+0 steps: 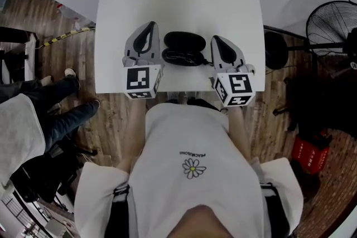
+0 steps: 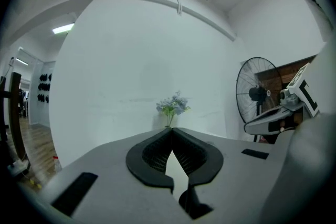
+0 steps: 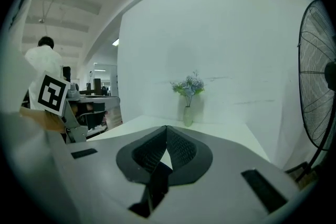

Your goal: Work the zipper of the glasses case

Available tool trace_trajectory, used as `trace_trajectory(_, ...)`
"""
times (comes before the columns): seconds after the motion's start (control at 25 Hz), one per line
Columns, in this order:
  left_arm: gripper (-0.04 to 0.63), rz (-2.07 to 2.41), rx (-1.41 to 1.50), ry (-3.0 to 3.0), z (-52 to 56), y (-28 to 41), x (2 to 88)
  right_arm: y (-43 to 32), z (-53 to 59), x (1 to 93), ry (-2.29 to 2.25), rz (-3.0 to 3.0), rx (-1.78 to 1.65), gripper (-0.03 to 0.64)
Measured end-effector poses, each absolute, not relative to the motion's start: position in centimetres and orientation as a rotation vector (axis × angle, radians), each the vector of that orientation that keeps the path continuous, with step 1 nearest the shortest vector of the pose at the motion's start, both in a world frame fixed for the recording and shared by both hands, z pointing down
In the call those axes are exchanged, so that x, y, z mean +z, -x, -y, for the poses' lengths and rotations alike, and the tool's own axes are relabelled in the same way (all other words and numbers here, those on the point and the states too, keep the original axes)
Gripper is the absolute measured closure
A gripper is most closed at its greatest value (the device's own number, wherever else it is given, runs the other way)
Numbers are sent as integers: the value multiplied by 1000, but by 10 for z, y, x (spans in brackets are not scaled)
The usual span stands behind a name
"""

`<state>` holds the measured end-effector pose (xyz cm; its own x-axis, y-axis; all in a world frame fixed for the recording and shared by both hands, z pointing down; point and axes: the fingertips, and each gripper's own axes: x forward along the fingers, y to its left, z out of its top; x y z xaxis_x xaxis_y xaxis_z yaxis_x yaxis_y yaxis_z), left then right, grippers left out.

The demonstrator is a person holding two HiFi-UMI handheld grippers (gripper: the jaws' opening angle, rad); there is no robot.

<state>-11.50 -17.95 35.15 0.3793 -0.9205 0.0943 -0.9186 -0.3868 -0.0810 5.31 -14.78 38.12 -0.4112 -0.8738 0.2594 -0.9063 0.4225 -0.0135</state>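
The person holds the grey two-jaw left gripper (image 1: 151, 25) and the matching grey right gripper (image 1: 215, 39) side by side ahead of the chest, well apart, both pointing away from the body. On each, the black ribbed pads (image 2: 157, 152) meet at the tips with nothing between them. A black-and-white marker cube (image 1: 142, 81) sits at each rear end, above bare forearms (image 1: 133, 125).

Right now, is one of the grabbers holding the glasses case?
No, the glasses case lies on the table between the left gripper and the right gripper, whose jaws are shut on nothing.
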Motion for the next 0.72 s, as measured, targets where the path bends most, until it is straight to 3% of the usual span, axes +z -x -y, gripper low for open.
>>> trace_trajectory(0.12,584,-1618,-236,2696,189,102,367,-54,148,391,-1553,2452,259,611)
trace_trajectory(0.28,446,-1336,-355,2986,197,73,416,-57,147,400,-1544,2439,290,611)
trace_trajectory(0.44,406,-1231,-593,3093,200,64,469,-63,144,409,-1537,2418,320,611)
trace_trajectory(0.56,310,-1094,-712,3191,198,53,498,-68,143,418,-1535,2399,351,611)
trace_trajectory(0.72,282,-985,-818,3237,204,50,519,-71,139,428,-1531,2379,375,611)
